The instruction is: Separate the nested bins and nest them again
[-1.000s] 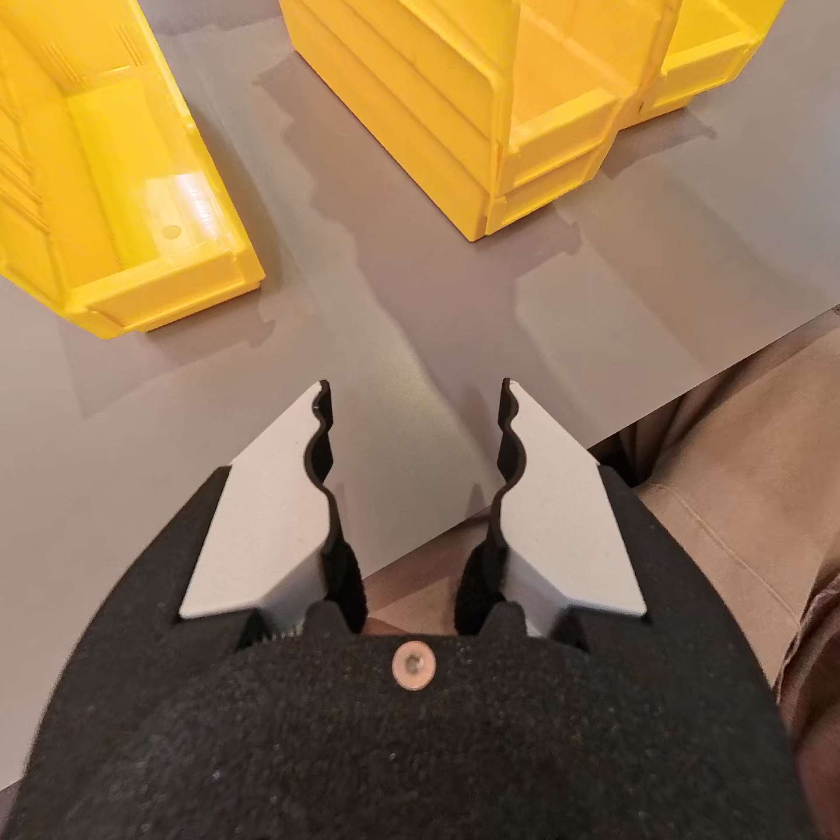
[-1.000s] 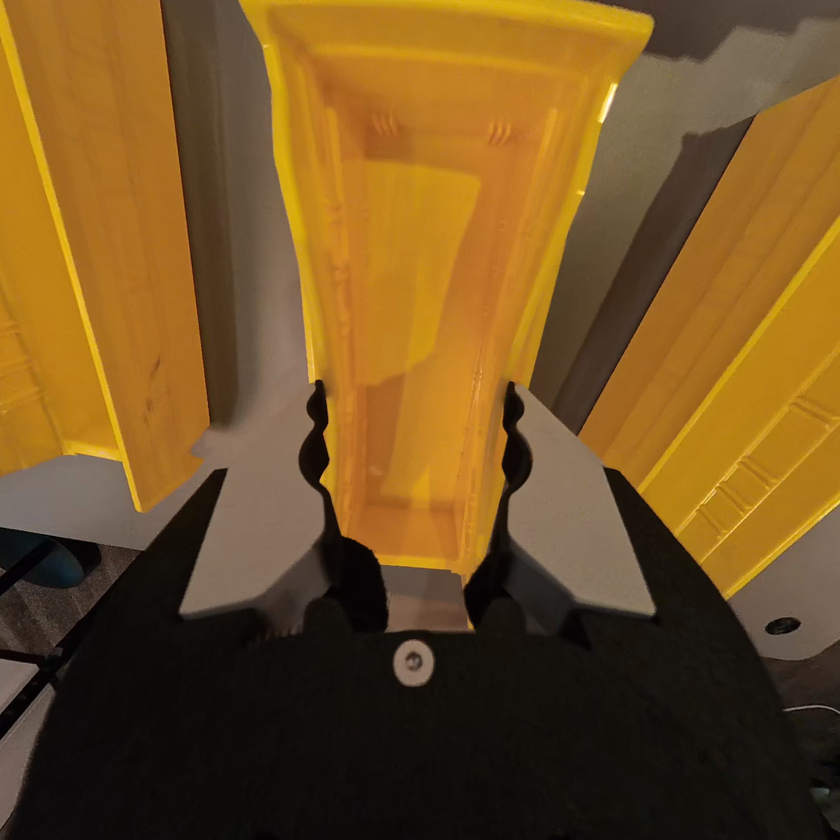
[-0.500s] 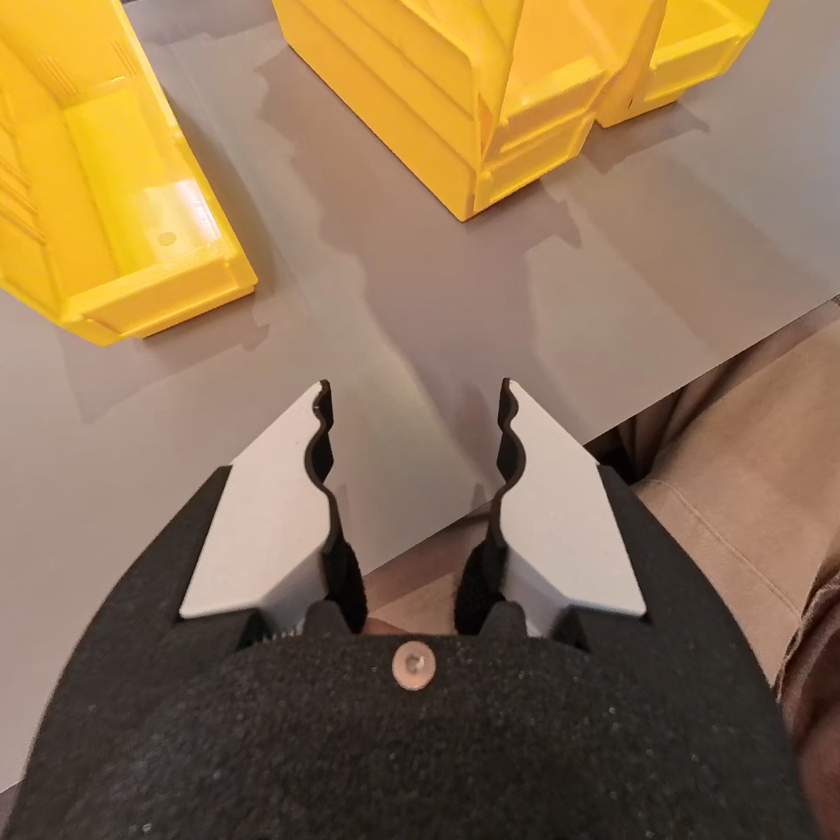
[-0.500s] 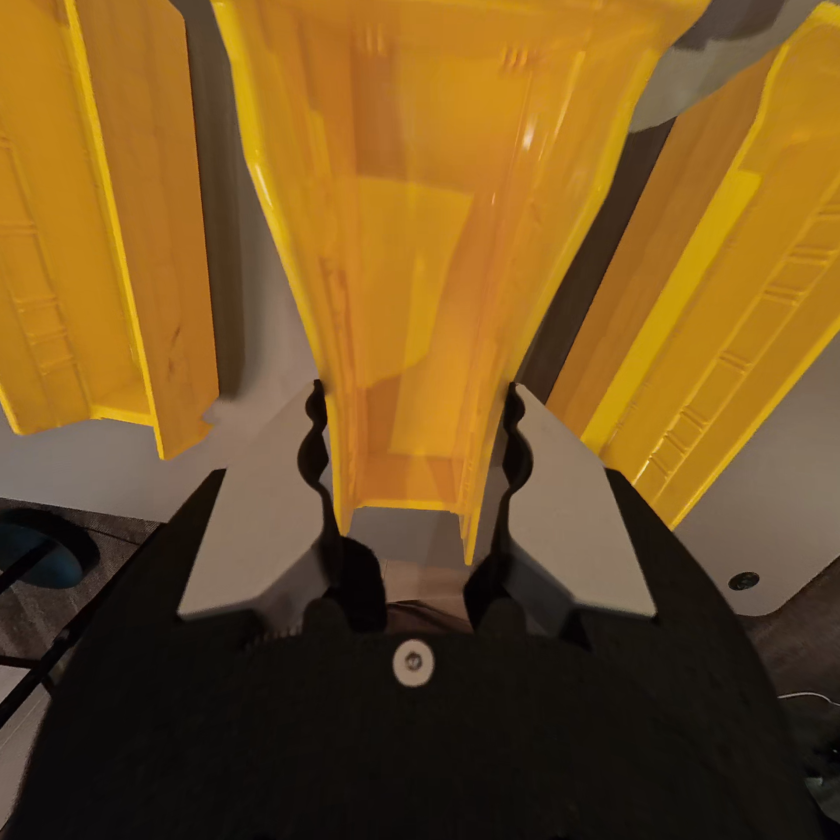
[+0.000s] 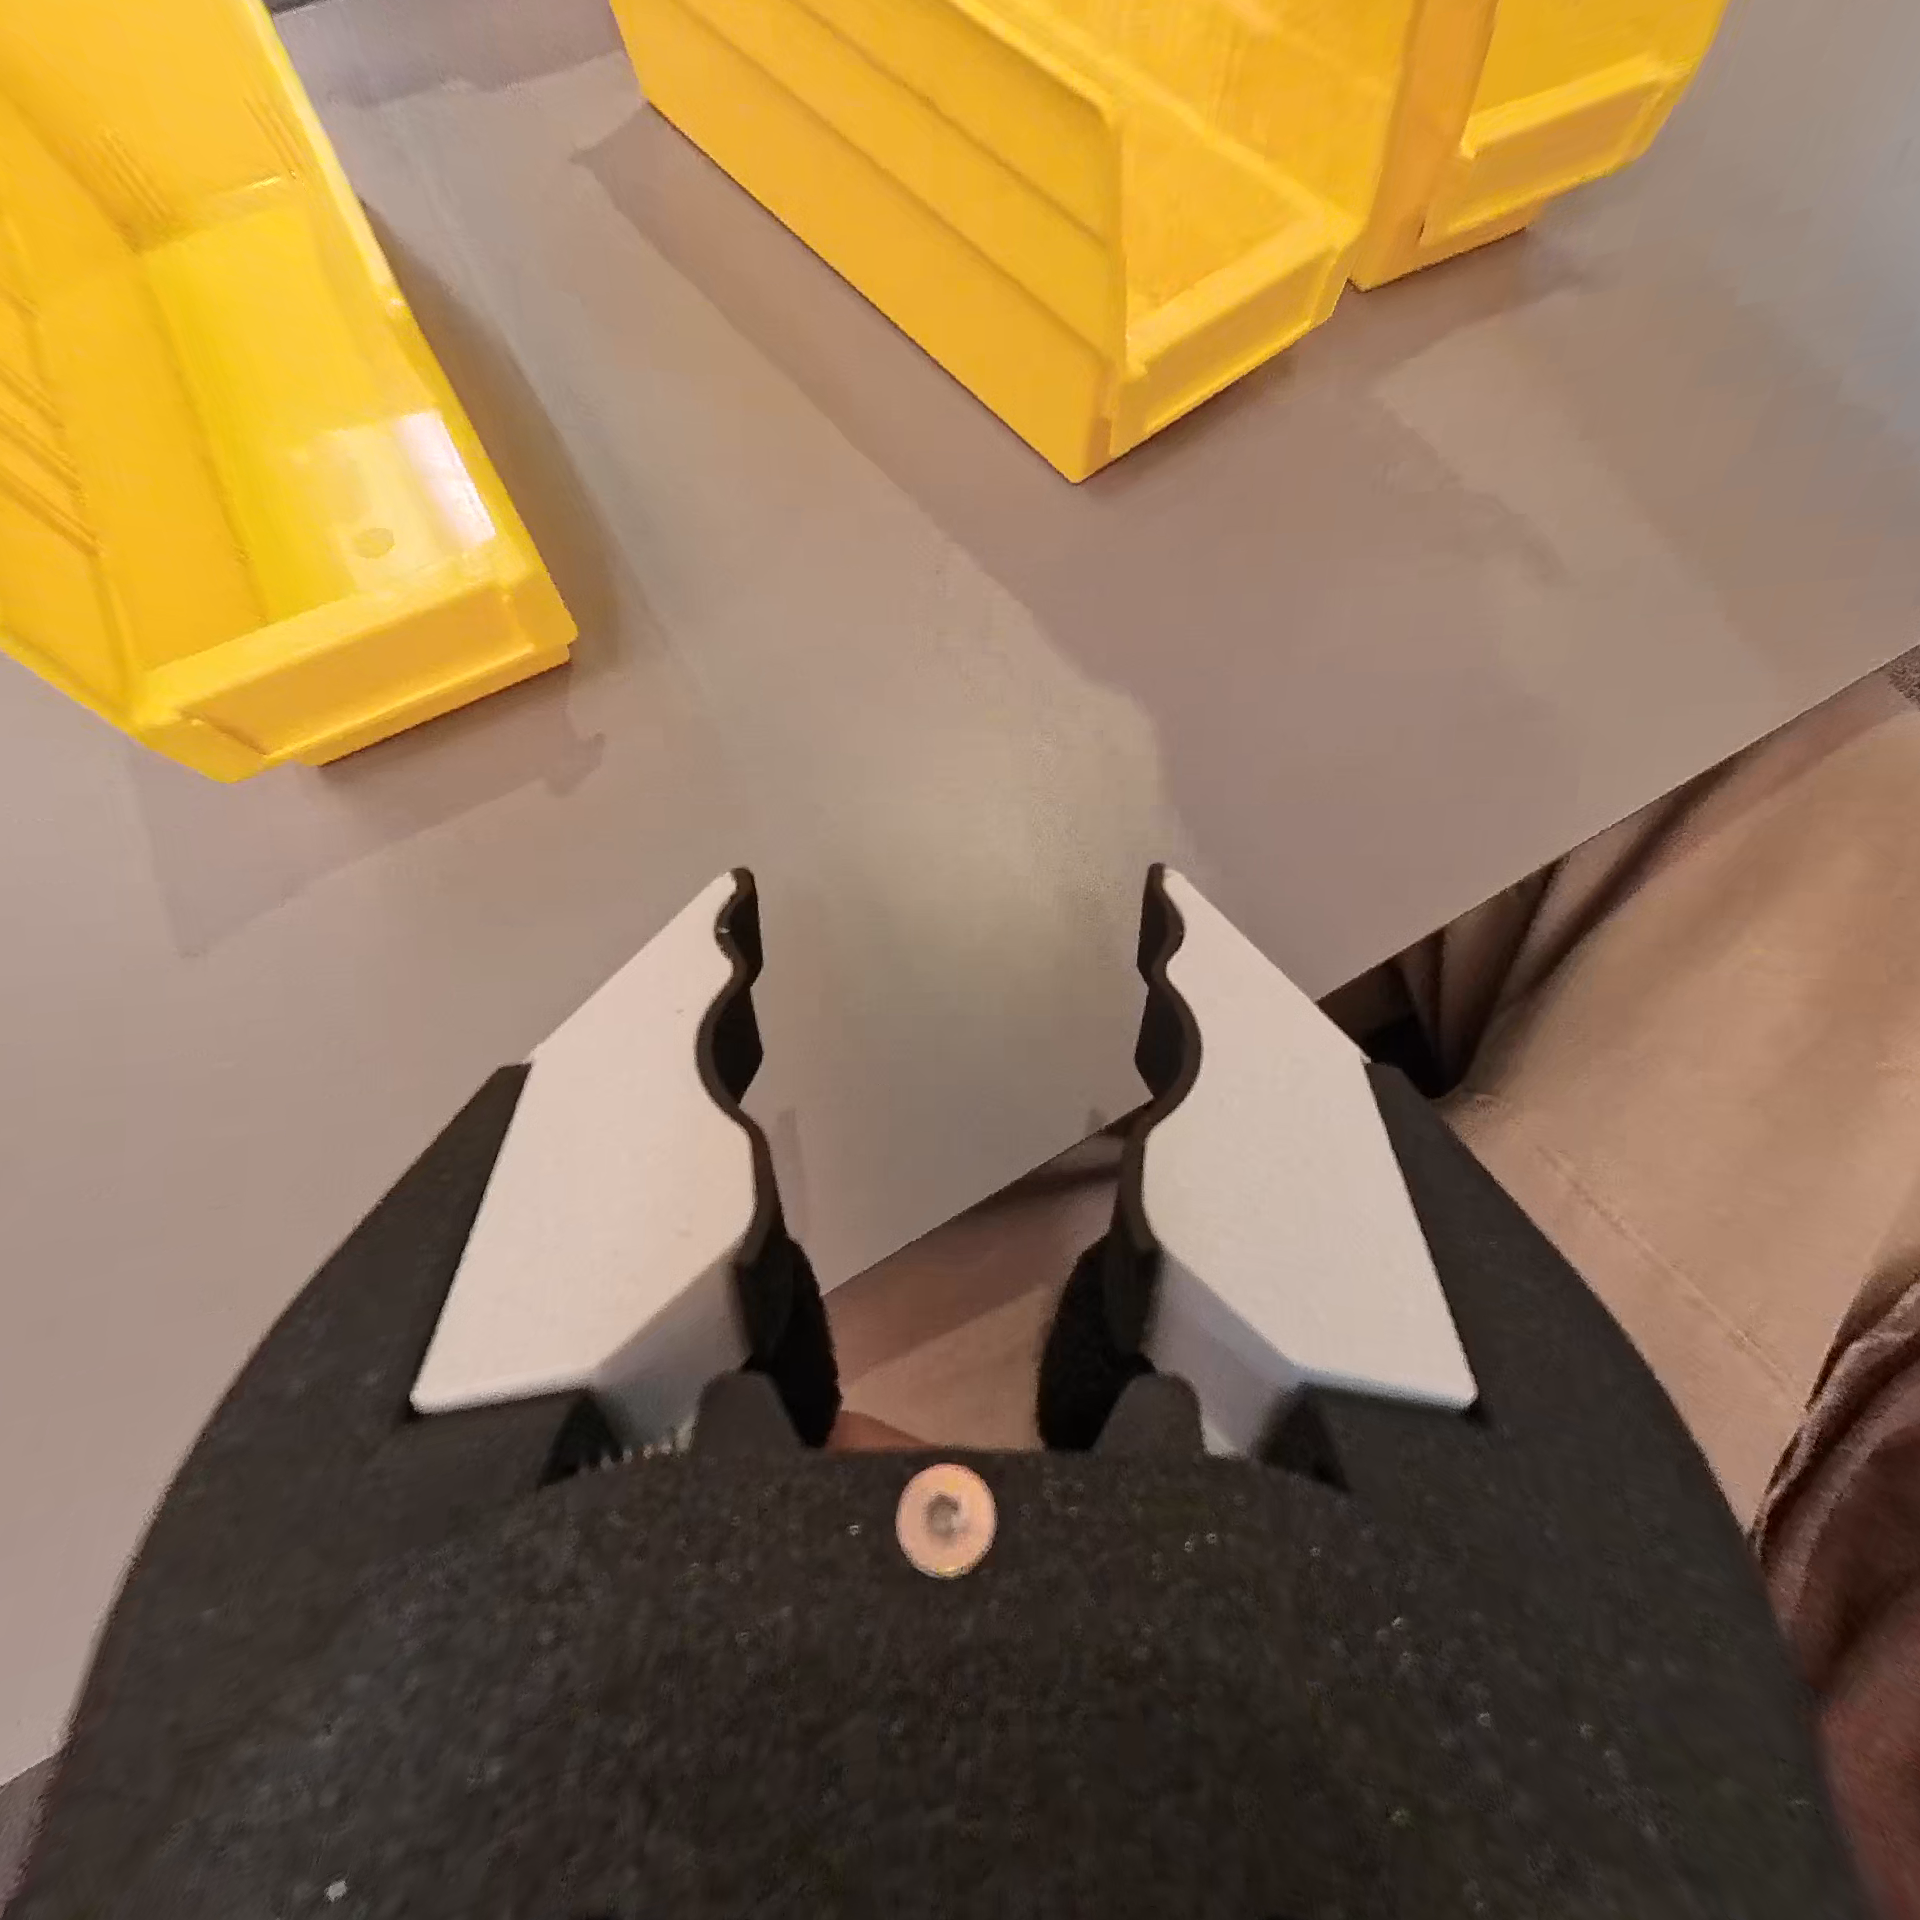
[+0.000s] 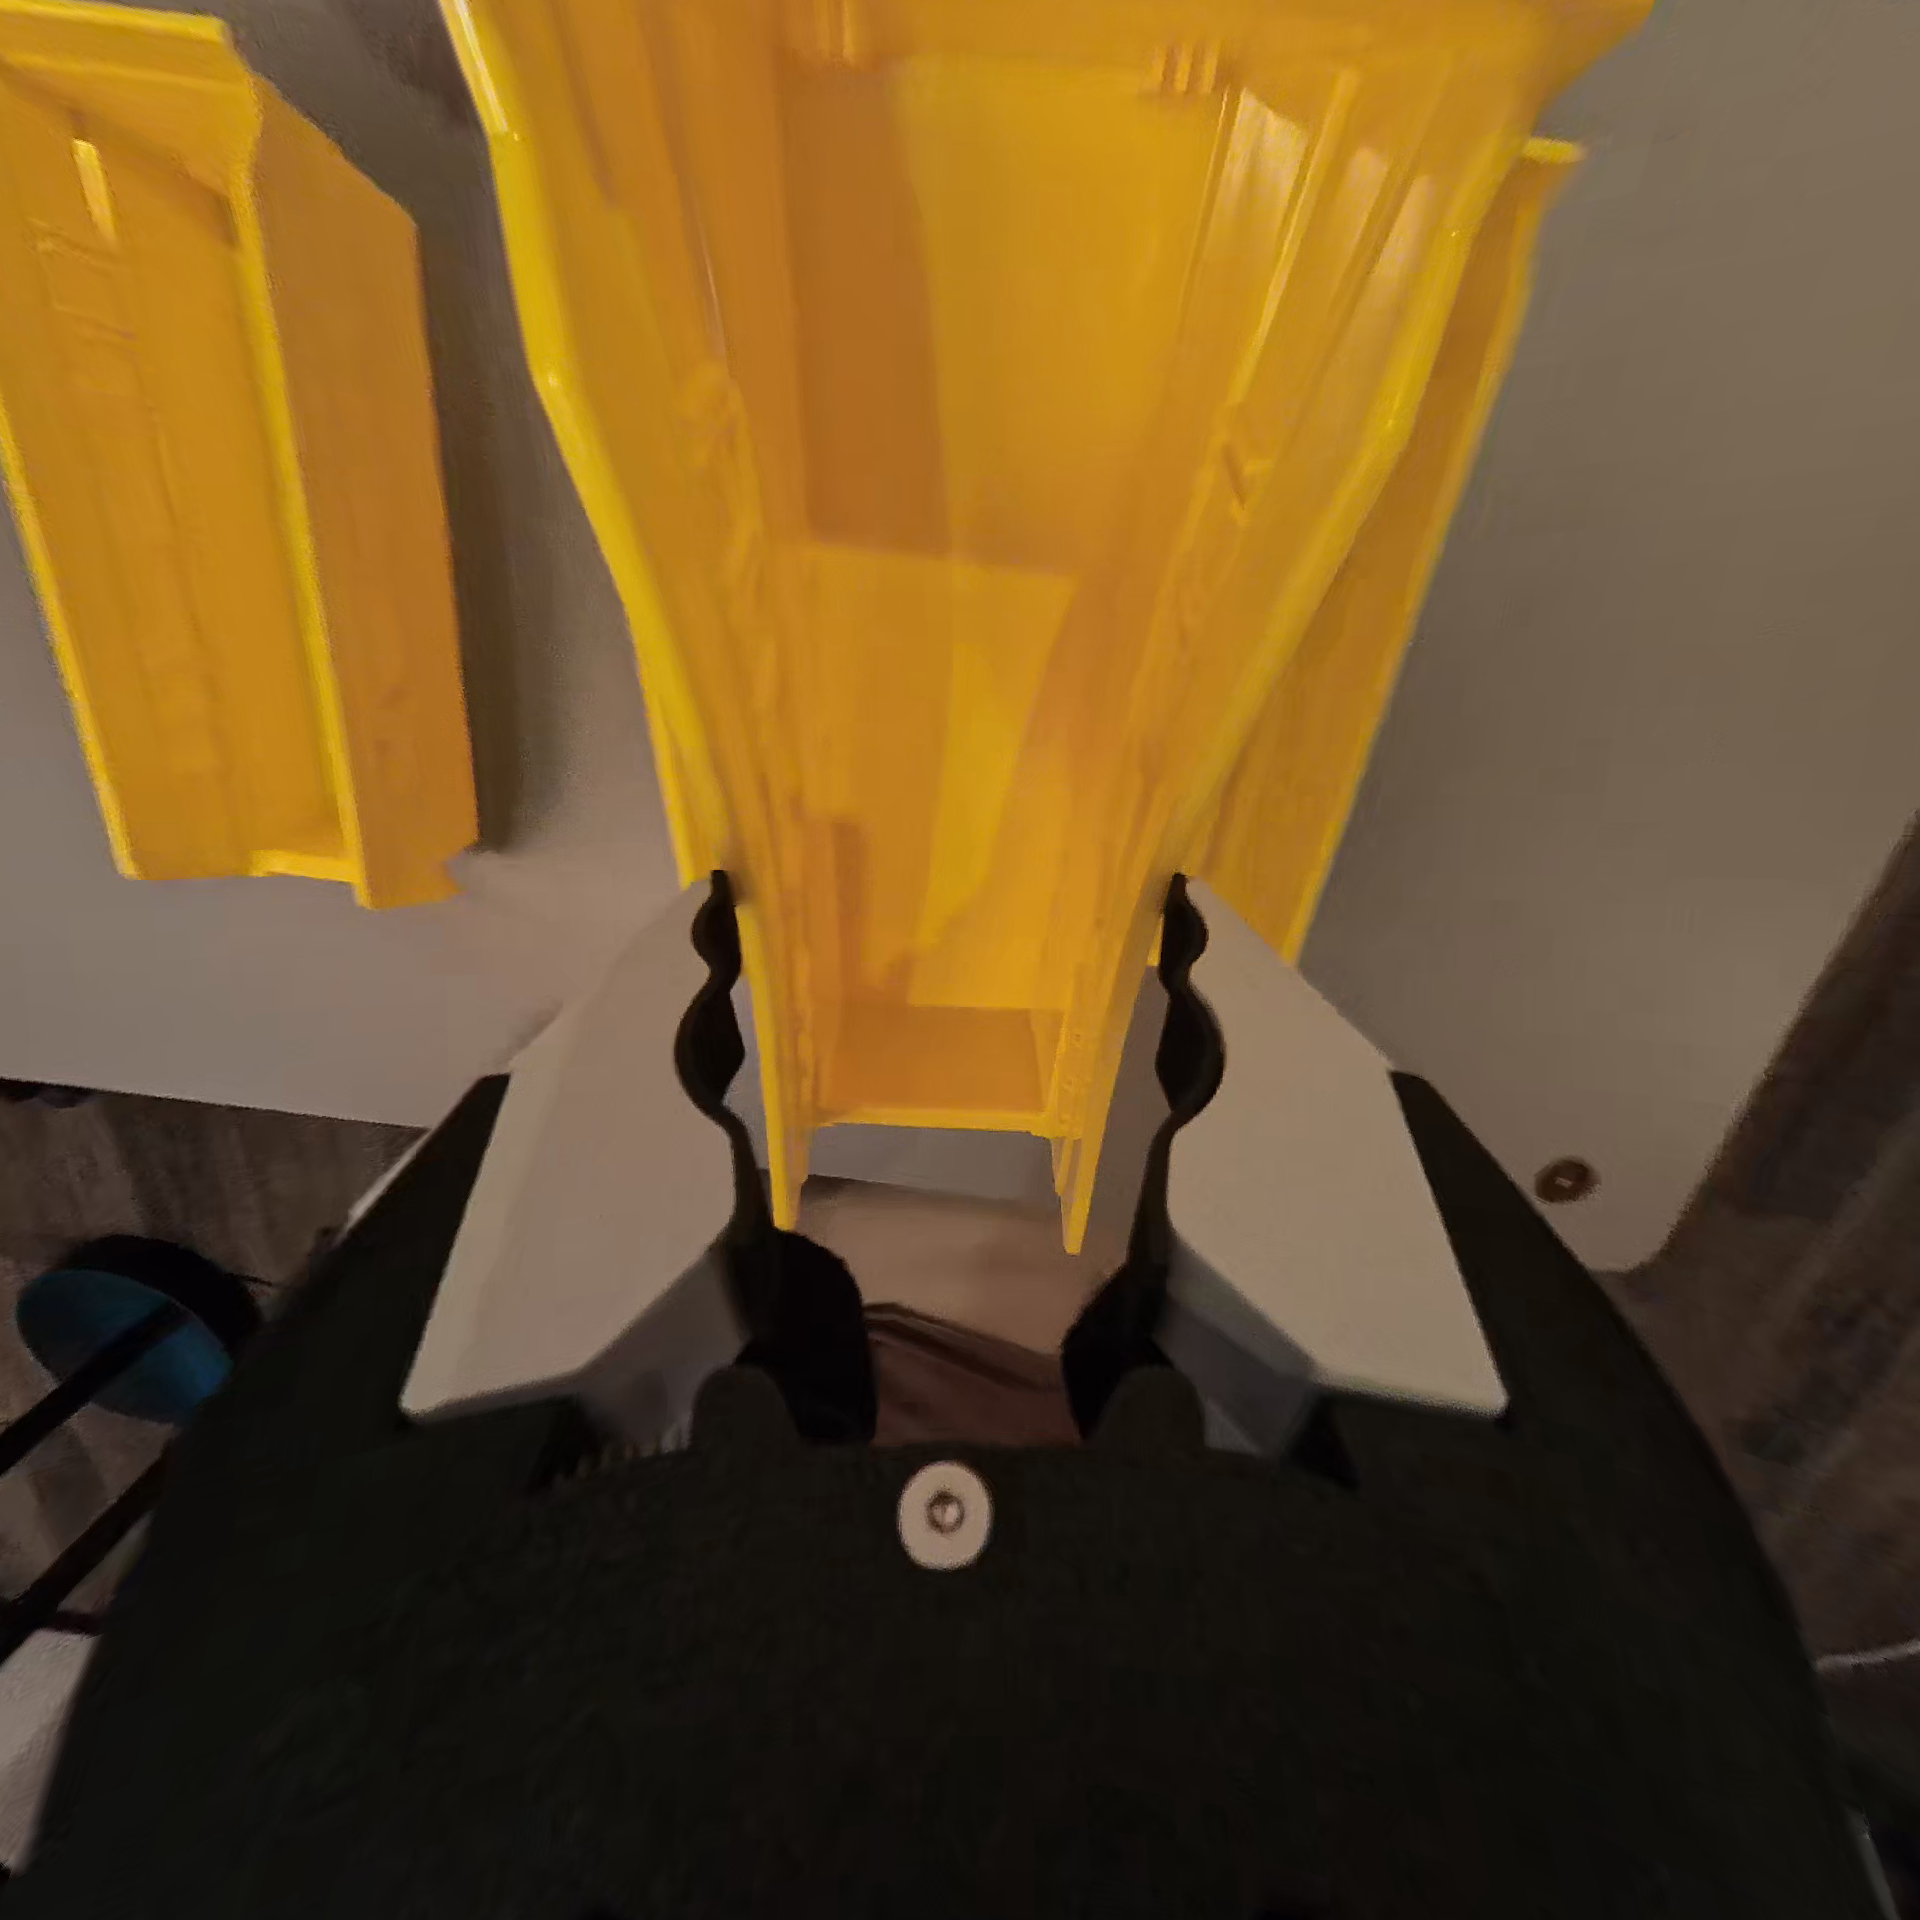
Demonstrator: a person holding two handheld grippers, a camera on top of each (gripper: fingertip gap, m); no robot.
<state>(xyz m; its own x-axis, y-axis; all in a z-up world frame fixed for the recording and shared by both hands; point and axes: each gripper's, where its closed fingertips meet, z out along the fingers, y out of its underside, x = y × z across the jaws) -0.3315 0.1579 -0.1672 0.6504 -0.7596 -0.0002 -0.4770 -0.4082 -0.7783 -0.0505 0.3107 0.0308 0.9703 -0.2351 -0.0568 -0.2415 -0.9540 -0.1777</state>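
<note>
My right gripper (image 6: 940,894) is shut on the open front end of a yellow bin (image 6: 987,499). One finger presses each side wall, and the bin is held above the grey table (image 6: 260,966). Another yellow bin (image 6: 1475,499) lies under its right side, mostly hidden. A third yellow bin (image 6: 229,499) stands apart on the left. My left gripper (image 5: 945,883) is open and empty, low over the table's near edge. Ahead of it are a yellow bin at the left (image 5: 260,468), one in the middle (image 5: 935,229) and one at the right (image 5: 1527,125).
The grey table (image 5: 935,675) is bare between my left gripper and the bins. Its near edge runs diagonally at the right, with a person's tan trousers (image 5: 1662,1039) beyond it. In the right wrist view a dark floor and a blue round object (image 6: 114,1340) lie below the table edge.
My right gripper has carried the held bin to the right, so it now overlaps the right-hand bin. The left gripper has hardly moved and stays open.
</note>
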